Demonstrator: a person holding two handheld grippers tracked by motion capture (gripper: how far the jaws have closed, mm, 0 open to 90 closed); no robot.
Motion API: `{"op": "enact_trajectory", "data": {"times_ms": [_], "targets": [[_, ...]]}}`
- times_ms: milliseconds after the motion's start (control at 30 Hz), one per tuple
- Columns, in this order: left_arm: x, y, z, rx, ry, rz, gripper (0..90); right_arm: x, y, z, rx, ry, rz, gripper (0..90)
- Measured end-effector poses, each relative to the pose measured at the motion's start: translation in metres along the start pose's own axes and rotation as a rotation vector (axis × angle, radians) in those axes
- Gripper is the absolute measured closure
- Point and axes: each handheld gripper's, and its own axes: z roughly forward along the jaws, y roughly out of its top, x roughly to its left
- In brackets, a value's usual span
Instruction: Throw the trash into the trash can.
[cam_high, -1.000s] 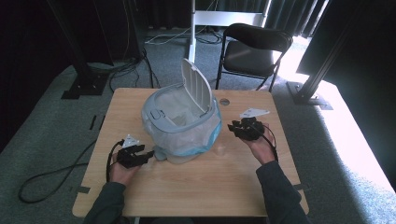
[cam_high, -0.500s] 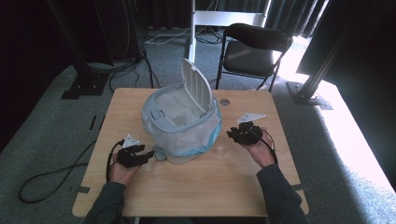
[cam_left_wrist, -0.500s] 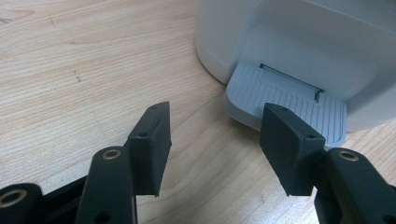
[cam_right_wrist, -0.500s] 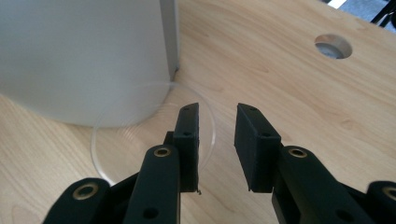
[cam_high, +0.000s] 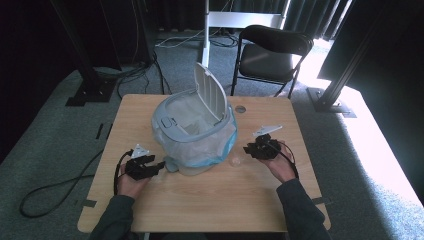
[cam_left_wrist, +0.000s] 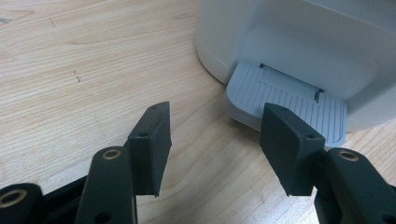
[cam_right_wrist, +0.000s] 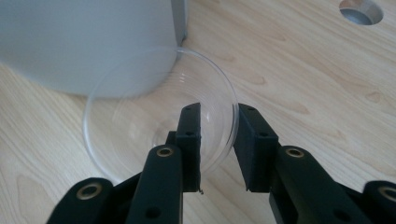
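Clear plastic dish (cam_right_wrist: 159, 116) lay flat on the wooden table (cam_high: 210, 195), just beside the right flank of the grey pedal bin (cam_high: 192, 132). In the right gripper view its rim ran between the two black jaws of the right hand-held gripper (cam_right_wrist: 218, 140); those jaws had just been closing around that edge, one inside the dish and one outside, with a narrow gap left, so whether the pads pressed on the rim could not be told. From the high view the same dish (cam_high: 235, 161) showed as a faint ring between the bin and the right hand-held gripper (cam_high: 250, 150).

The bin stood near the middle of the table, its lid (cam_high: 210, 95) raised upright and a clear liner bag (cam_high: 210, 150) bulging around its body. The left hand-held gripper (cam_left_wrist: 215, 135) rested low at the bin's front, jaws wide apart and empty, aimed at the ribbed foot pedal (cam_left_wrist: 285, 100) without touching it.
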Motion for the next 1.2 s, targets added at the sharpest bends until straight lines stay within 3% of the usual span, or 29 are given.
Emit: {"op": "enact_trajectory", "data": {"times_ms": [433,600,700,867,1200], "targets": [[0.000,0.000,0.000,0.000,0.001,0.000,43.6,0.002,-0.011,-0.004,0.042,0.025,-0.065,80.1],[0.000,0.000,0.000,0.003,0.001,0.000,43.7,-0.001,-0.016,-0.005,0.042,0.027,-0.060,80.9],[0.000,0.000,0.000,0.002,0.001,0.001,43.6,-0.004,-0.017,-0.008,0.019,0.000,-0.055,82.6],[0.000,0.000,0.000,0.000,0.001,0.000,43.7,-0.005,-0.015,-0.015,-0.063,-0.069,-0.037,85.5],[0.000,0.000,0.000,0.000,0.001,-0.001,43.6,-0.005,-0.017,-0.009,-0.015,-0.087,-0.056,85.8]]}}
